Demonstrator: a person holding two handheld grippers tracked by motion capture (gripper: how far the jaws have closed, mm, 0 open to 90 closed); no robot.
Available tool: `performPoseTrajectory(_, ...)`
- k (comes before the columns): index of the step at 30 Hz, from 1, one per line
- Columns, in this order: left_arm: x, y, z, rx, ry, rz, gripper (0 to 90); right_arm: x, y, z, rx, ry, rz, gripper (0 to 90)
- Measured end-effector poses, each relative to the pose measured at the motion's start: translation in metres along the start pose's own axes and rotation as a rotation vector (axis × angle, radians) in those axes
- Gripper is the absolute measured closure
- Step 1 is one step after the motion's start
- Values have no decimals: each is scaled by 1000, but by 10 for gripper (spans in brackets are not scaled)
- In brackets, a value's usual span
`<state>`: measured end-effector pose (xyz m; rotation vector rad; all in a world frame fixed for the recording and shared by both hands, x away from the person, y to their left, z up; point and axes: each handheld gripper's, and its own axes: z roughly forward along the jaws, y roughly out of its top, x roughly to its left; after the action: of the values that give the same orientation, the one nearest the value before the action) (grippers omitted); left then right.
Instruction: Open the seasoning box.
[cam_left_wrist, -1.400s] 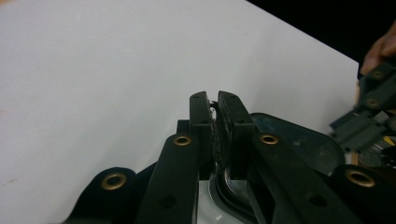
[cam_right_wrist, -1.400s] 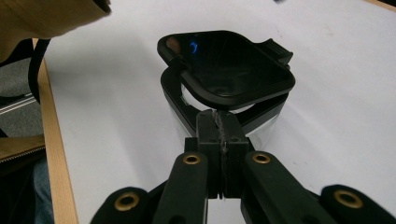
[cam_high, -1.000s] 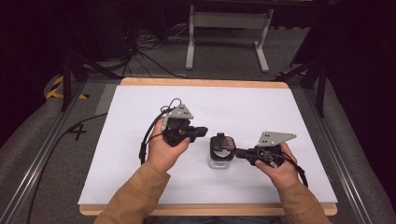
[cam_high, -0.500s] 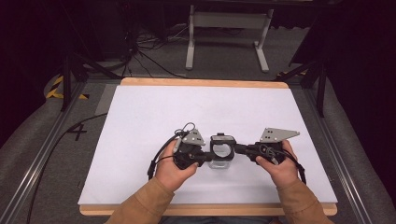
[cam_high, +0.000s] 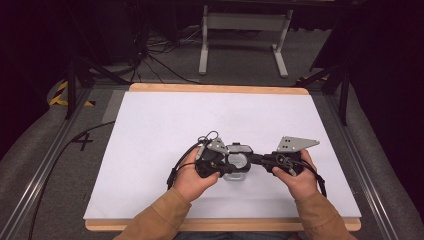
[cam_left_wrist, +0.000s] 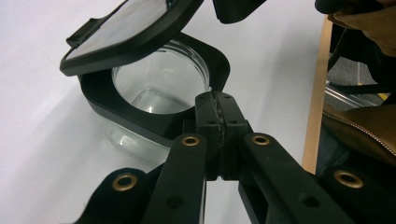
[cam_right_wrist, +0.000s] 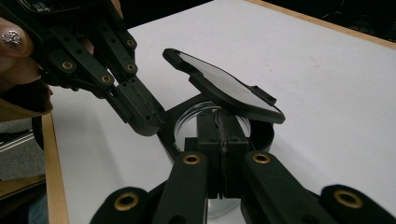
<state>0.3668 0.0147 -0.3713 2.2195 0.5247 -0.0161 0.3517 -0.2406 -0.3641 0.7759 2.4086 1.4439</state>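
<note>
On the white desk (cam_high: 150, 150), near your edge and about midway across, stands a clear glass jar (cam_high: 237, 165) with a black collar and a hinged black lid (cam_left_wrist: 126, 32) tilted half open above its mouth. Your left tool (cam_high: 226, 169) comes in from the left, its jaws pressed fully together with nothing between them, their tips at the collar's rim as the left gripper view shows. Your right tool (cam_high: 254, 159) reaches in from the opposite side, jaws likewise closed tight; whether they pinch the collar you cannot tell. Both your hands rest low over the desk, one either side of the jar
</note>
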Motion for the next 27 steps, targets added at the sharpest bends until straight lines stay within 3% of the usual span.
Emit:
performPoseTrajectory(5,3,2,-4,-34,29,-15,898,0,0,1,-2,-1,-1,900)
performPoseTrajectory(8,5,1,0,-7,54,-8,898,-1,0,1,-4,-1,-5,900)
performPoseTrajectory(17,4,1,2,-13,65,3,900,-2,8,2,-17,-17,-15,900)
performPoseTrajectory(27,2,2,2,-7,77,25,900,-18,25,13,-61,-58,-9,900)
